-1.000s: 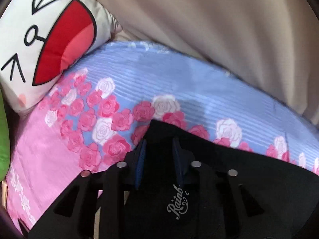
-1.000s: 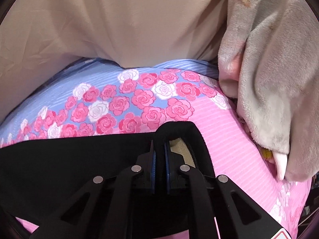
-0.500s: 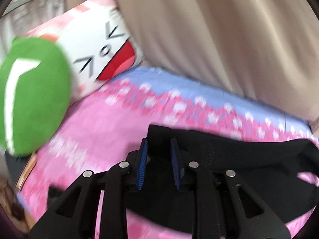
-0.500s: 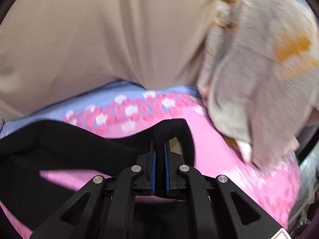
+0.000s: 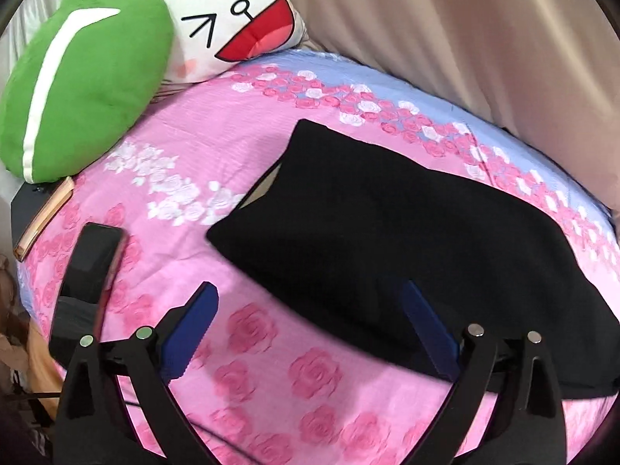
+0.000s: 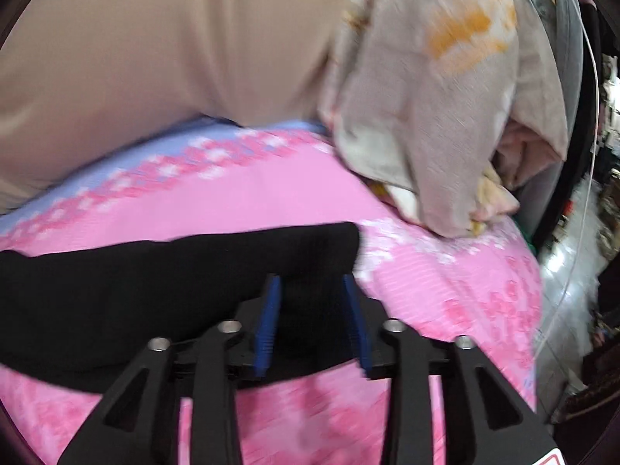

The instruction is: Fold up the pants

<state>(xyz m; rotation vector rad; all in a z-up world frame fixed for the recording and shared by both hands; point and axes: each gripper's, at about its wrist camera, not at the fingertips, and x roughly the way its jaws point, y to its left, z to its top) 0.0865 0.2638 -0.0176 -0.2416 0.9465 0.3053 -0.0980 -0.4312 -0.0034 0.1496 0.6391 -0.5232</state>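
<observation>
The black pants point(image 5: 387, 224) lie folded on the pink rose-print bed sheet point(image 5: 186, 178), stretching from the middle to the right in the left wrist view. My left gripper point(image 5: 310, 329) is wide open above the pants' near left edge and holds nothing. In the right wrist view the pants point(image 6: 155, 294) lie across the left and middle. My right gripper point(image 6: 310, 317) is open, its blue fingers point(image 6: 267, 321) standing on either side of the pants' right end, apart from the cloth.
A green cushion point(image 5: 77, 77) and a white cartoon-face pillow point(image 5: 240, 19) sit at the far left. A black phone point(image 5: 89, 279) lies on the sheet at the near left. A beige curtain point(image 5: 465, 38) hangs behind. A grey blanket point(image 6: 434, 97) is heaped at the right.
Both grippers were shut on the pants' waistband and carried it back toward me. Both have now opened and let go, and the pants lie folded on the sheet.
</observation>
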